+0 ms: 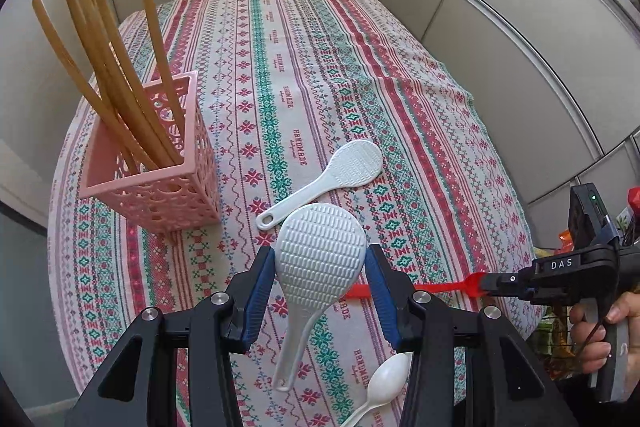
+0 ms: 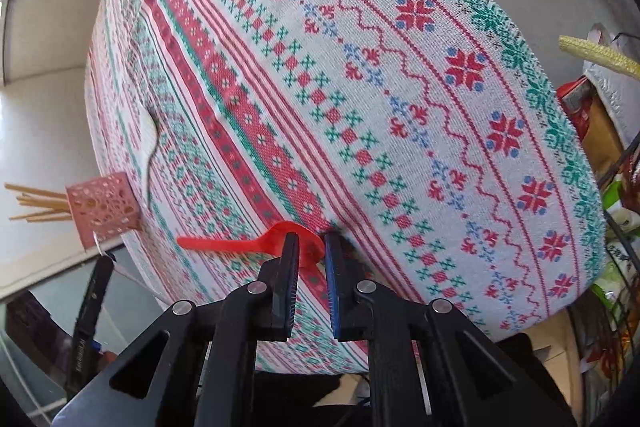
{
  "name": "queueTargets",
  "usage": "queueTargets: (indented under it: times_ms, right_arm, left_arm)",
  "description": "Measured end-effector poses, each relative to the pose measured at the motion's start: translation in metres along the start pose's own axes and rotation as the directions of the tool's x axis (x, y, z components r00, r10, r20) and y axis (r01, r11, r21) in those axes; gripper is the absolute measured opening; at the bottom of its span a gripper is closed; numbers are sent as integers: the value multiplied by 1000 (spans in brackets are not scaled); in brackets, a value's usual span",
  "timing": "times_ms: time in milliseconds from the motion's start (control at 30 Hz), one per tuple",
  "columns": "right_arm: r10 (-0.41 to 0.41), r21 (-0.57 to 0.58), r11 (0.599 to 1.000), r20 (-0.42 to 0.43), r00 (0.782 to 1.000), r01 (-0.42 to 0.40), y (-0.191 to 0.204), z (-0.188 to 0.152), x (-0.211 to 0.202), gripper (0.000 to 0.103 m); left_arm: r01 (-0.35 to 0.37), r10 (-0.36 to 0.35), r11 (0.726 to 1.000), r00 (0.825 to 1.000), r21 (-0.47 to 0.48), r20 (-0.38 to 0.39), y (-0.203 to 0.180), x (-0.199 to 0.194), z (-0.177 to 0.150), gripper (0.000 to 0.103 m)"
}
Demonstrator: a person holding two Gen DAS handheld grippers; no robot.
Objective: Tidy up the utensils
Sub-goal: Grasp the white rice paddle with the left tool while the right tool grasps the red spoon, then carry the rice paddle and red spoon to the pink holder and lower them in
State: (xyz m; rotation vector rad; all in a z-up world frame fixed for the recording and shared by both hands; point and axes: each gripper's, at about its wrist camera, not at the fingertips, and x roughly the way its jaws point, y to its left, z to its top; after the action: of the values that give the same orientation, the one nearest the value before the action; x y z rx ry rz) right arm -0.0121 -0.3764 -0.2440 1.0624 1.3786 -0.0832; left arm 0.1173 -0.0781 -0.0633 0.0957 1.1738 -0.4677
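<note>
My left gripper (image 1: 320, 259) is shut on a white rice paddle (image 1: 316, 267), held by its ribbed head above the table with the handle hanging down. A second white rice paddle (image 1: 340, 175) lies on the patterned tablecloth (image 1: 320, 67) beyond it. A white spoon (image 1: 384, 387) lies near the front edge. A pink lattice holder (image 1: 160, 171) with several long bamboo sticks (image 1: 112, 59) stands at the left. My right gripper (image 2: 312, 247) is shut on the bowl of a red spoon (image 2: 248, 243) at table level; it also shows in the left wrist view (image 1: 416, 289).
The tablecloth's edge (image 2: 560, 115) runs along the right, with packets and bags (image 2: 592, 115) beyond it. Grey partition panels (image 1: 500, 27) close the far and right sides. The pink holder (image 2: 104, 211) shows at the left of the right wrist view.
</note>
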Motion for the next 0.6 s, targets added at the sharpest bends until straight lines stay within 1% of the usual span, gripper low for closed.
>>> queueTargets:
  times_ms: [67,100,200,300,400,500,533,600]
  right_arm:
    - [37,20,999,11,999,-37,-4,4,-1,11]
    - [52,30,998,18,998,-53,-4,7,-1,8]
    - [78,28,996,54,995,-79,-4,15,-5,5]
    - [66,-18,998,112,992,-64,11,23,-7,5]
    - [78,-68,995,150,986,-68,27,27,-11,4]
    - [67,-157,987,209,976,-34,49,22,-24,3]
    - [55,-193,981,237,970,-9,58,18,-29,3]
    - [24,-269,961,313,949,65,78,10,-42,3]
  left_arm:
    - [-1,1,1000,1000,-5,6,2,-1,1,47]
    - [-3,3,1000,1000,-7,10,2,-1,2,47]
    - [-5,6,1000,1000,-19,29,5,-4,4,47]
    - [-4,6,999,998,-35,56,10,-8,6,47]
    - [7,-1,998,995,-54,104,16,-17,9,47]
    - [46,-33,996,985,-73,171,22,-32,13,47]
    - [59,-43,995,980,-79,194,24,-37,14,47]
    - [89,-64,992,967,-91,248,29,-50,17,47]
